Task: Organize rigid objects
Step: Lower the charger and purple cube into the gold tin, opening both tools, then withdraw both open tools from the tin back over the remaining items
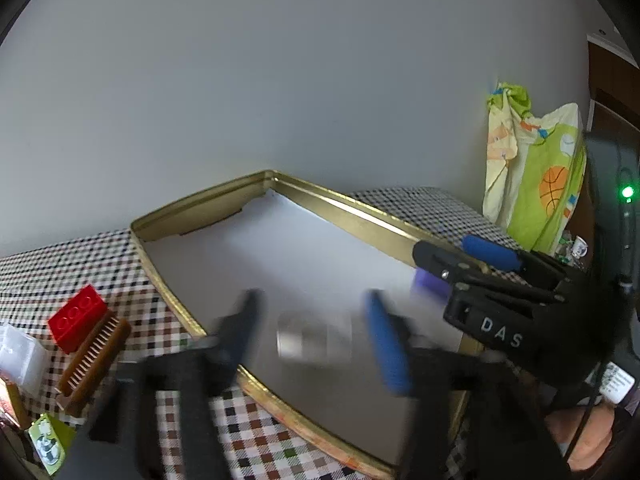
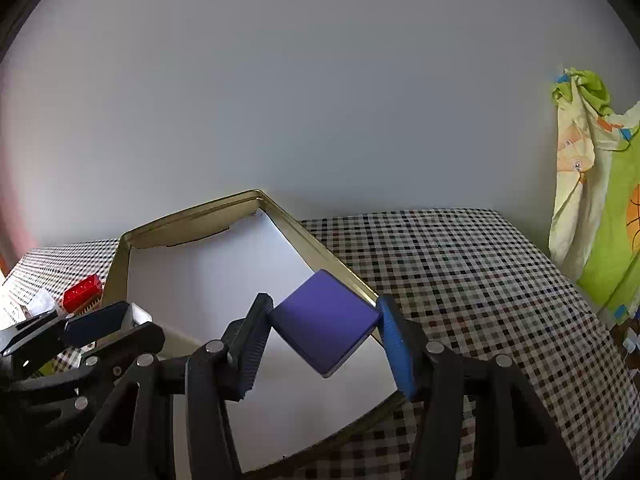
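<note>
Right tongs (image 2: 325, 336) pinch a stiff, flat purple block (image 2: 326, 322) corner-to-corner over the gold tray (image 2: 340, 268); left tongs (image 1: 312, 332) gape around a small metal cylinder (image 1: 302, 340), pads apparently clear.

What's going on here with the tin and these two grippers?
A person is sorting small things into a gold tin tray on a checkered table. The right gripper holds a purple block by two corners over the tray. The left gripper is open, with a blurred silver object between its fingers in the tray. A red brick and comb wait outside.
</note>
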`<state>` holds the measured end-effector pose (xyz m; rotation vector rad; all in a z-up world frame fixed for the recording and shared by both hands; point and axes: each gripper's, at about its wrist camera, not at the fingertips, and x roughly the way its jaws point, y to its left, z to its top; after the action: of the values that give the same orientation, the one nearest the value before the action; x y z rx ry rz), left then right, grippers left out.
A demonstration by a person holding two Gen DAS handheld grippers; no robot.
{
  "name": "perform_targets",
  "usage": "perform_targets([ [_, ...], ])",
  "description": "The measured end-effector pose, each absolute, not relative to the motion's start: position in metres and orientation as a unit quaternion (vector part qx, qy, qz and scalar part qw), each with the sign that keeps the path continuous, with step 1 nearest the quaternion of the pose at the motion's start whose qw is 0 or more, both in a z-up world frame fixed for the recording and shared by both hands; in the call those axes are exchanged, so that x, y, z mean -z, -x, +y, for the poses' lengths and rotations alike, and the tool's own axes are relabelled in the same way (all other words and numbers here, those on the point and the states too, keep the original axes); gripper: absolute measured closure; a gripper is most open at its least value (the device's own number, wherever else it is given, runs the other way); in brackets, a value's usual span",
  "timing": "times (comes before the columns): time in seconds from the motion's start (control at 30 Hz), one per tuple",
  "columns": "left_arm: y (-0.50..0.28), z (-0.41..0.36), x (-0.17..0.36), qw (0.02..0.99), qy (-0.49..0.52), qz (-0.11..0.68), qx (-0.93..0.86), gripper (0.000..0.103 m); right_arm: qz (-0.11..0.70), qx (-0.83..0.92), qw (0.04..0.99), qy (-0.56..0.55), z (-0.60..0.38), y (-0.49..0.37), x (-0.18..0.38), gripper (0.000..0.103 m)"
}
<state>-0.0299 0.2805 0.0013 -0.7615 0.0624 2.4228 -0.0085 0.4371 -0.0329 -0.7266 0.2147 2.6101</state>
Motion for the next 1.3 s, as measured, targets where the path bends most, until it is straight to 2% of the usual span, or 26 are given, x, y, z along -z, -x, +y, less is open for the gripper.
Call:
perform_targets([
  [0.07,0.024,0.269,-0.009,0.287,0.254,0.008,-0.923,0.0,0.08,-0.94,0.217,0.252,0.437,0.005,0.031,0.025],
  [0.13,0.019,0.258,-0.016,0.277,0.223,0.004,-0.934,0.001,0.083,-0.945,0.219,0.227,0.436,-0.003,0.024,0.022],
  [0.3,0.012,0.23,-0.027,0.219,0.181,0.01,-0.959,0.001,0.09,-0.946,0.264,0.165,0.439,-0.027,0.007,0.02],
  [0.6,0.009,0.175,-0.022,0.125,0.184,0.018,-0.975,0.001,0.139,-0.935,0.304,0.117,0.456,-0.049,-0.001,0.019],
  [0.83,0.0,0.171,-0.012,0.119,0.194,0.043,-0.973,0.001,0.117,-0.935,0.314,0.113,0.447,-0.05,0.001,0.019],
  [1.3,-0.007,0.162,-0.011,0.118,0.195,0.037,-0.973,0.0,0.053,-0.927,0.359,0.098,0.414,-0.052,0.002,0.019],
])
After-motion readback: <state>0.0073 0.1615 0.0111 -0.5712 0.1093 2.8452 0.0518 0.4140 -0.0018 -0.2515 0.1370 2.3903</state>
